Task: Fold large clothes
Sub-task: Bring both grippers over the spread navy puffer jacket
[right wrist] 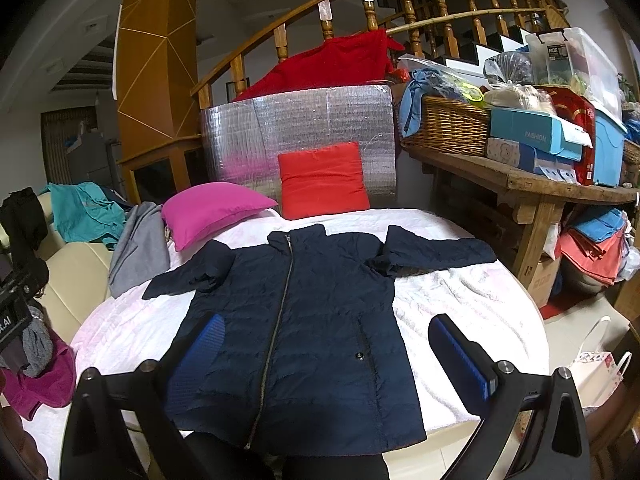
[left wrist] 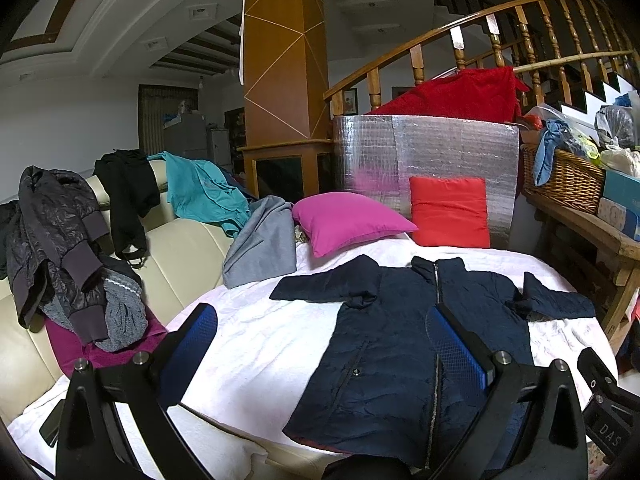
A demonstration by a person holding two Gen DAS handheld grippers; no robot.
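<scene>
Navy quilted jacket (right wrist: 304,320) lies flat, front up, on the white blanket (right wrist: 460,300) covering the bed; collar points away toward the pillows, hem nearest the cameras. Zip is closed, running slightly diagonal from collar to hem. Both sleeves spread out to the sides, each w/ a bunched crease near the armpit. One small snap button shows by the pocket on the right front panel. Fabric looks lightly puffed, w/ horizontal stitch lines.

Left gripper (left wrist: 320,340): jaws apart, holding nothing, hovering over the jacket's left half and the blanket beside it. Right gripper (right wrist: 324,356): jaws apart, also holding nothing, above the lower part of the jacket.

Behind the collar, a magenta pillow (right wrist: 212,216) and a red pillow (right wrist: 322,180) lean near a silver foil panel (right wrist: 296,128); a red throw (right wrist: 320,68) is draped above it. Grey garment (right wrist: 138,248) sits at the blanket's left edge. Cream sofa (left wrist: 184,256) to the left carries a teal top (left wrist: 204,192), black clothing and a dark puffer, prob. more jackets. On the right, a wooden surface (right wrist: 532,184) holds a wicker basket (right wrist: 444,128) and blue boxes (right wrist: 536,136). Wooden stair railing (right wrist: 360,0) and an orange pillar (right wrist: 156,60) stand behind.
</scene>
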